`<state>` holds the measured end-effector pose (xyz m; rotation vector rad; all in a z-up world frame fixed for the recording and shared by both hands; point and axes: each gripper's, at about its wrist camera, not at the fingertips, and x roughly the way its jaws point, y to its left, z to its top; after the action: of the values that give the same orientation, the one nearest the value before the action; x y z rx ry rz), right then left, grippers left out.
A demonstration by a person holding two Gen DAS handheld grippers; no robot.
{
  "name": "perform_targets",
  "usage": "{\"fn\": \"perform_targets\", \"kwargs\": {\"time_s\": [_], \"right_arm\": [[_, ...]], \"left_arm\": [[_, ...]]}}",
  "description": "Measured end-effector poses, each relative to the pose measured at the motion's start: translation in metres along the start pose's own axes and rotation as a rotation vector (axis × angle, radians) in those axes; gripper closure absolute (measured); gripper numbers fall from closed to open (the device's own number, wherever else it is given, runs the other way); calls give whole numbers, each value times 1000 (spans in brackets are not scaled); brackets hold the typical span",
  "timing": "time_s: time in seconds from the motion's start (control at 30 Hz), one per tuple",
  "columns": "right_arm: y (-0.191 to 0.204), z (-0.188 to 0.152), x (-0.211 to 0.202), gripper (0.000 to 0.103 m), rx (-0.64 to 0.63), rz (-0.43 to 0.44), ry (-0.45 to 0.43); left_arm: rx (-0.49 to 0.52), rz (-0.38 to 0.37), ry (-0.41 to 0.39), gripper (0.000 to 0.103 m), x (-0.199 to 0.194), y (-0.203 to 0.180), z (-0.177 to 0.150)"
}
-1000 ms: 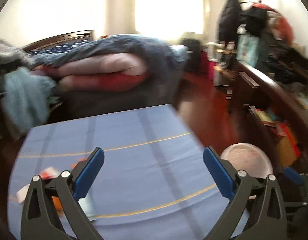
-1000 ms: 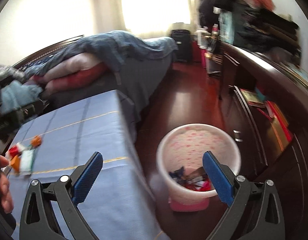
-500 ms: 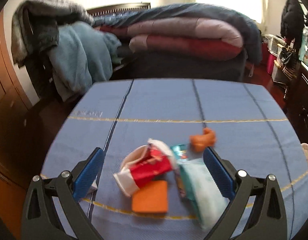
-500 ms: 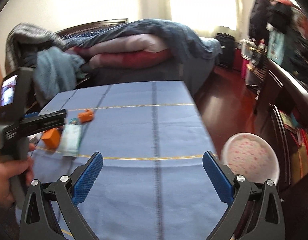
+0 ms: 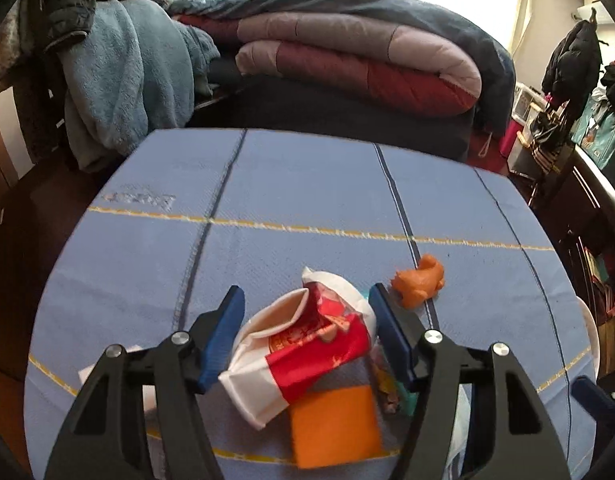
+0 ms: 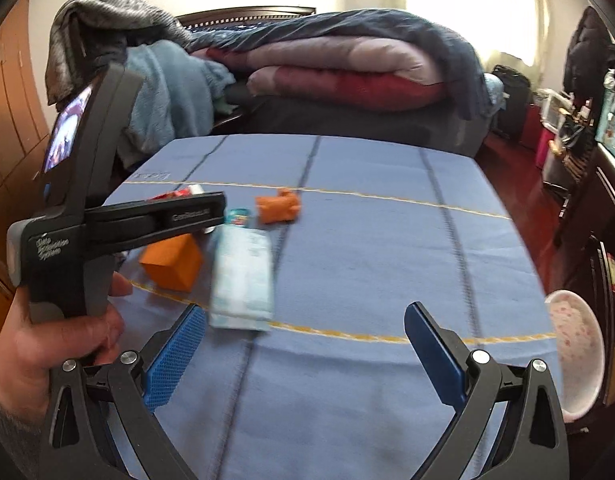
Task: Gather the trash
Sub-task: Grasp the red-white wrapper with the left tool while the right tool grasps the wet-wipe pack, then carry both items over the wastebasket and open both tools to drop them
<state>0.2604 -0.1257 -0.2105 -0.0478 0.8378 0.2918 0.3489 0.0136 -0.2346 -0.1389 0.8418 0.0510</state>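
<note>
Table [image 5: 307,184]: blue cloth crossed by dark blue stripes and thin yellow lines. Crushed paper cup [image 5: 303,344]: white with a red band bearing orange-gold print, cream inside. Box [image 5: 333,430]: plain orange. Crumpled wrapper [image 5: 419,280]: orange. Flat packet [image 6: 243,276]: pale blue-white, with a teal end. Bin [image 6: 575,352]: white, speckled with pink. Left claw [image 5: 305,320] and right claw [image 6: 305,354]: black frames, blue pads on the fingers [image 6: 175,356]. Folded quilt [image 5: 359,64]: dusty pink and red, under a dark blue cover.
</note>
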Motion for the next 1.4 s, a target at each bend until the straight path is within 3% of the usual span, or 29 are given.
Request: {"fn": "perform_targets", "kwargs": {"time_s": [0.13, 0.27, 0.43, 0.57, 1.0, 1.4], "right_arm": [[18, 6, 17, 4, -24, 1, 23], [28, 10, 35, 11, -35, -16, 60], [31, 10, 48, 34, -42, -19, 108], [37, 8, 47, 62, -68, -8, 114], [25, -2, 4, 63, -68, 15, 49], [-18, -9, -37, 63, 5, 17, -14]], "left_arm": [[-46, -11, -55, 39, -18, 15, 5], [-67, -3, -110, 38, -38, 28, 10], [-61, 21, -148, 38, -53, 37, 15], [-63, 18, -155, 38, -57, 41, 15], [-43, 29, -193, 38, -81, 30, 15], [27, -12, -225, 37, -107, -15, 16]]}}
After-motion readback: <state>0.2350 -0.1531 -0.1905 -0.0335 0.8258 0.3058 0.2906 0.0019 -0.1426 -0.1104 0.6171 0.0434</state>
